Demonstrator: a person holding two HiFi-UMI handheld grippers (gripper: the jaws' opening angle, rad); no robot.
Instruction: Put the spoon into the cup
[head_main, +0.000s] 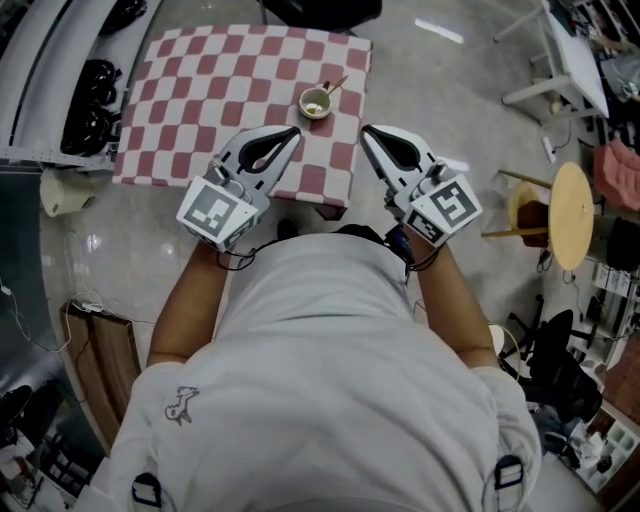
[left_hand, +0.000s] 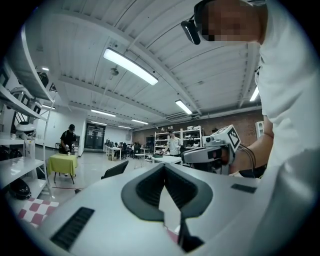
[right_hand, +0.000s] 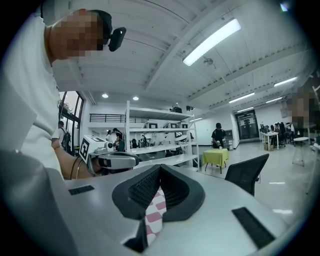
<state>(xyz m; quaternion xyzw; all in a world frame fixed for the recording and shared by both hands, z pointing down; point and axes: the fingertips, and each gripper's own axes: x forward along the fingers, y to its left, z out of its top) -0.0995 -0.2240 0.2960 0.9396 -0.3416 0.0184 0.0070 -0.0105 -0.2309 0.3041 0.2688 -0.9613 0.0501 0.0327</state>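
Observation:
A small pale cup (head_main: 315, 103) stands near the far right part of the table with the red-and-white checked cloth (head_main: 200, 90). The spoon (head_main: 335, 86) rests in the cup, its handle leaning out to the upper right. My left gripper (head_main: 296, 132) hangs over the cloth's near edge, below and left of the cup, shut with nothing in it. My right gripper (head_main: 366, 131) sits at the table's near right corner, also shut and empty. Both gripper views point out into the room; the cup is hidden in them.
Grey shelves with black items (head_main: 88, 100) run along the left. A paper roll (head_main: 62, 192) lies on the floor by the table. A round wooden stool (head_main: 570, 212) and a white table (head_main: 570, 60) stand at the right. People stand far off in the room.

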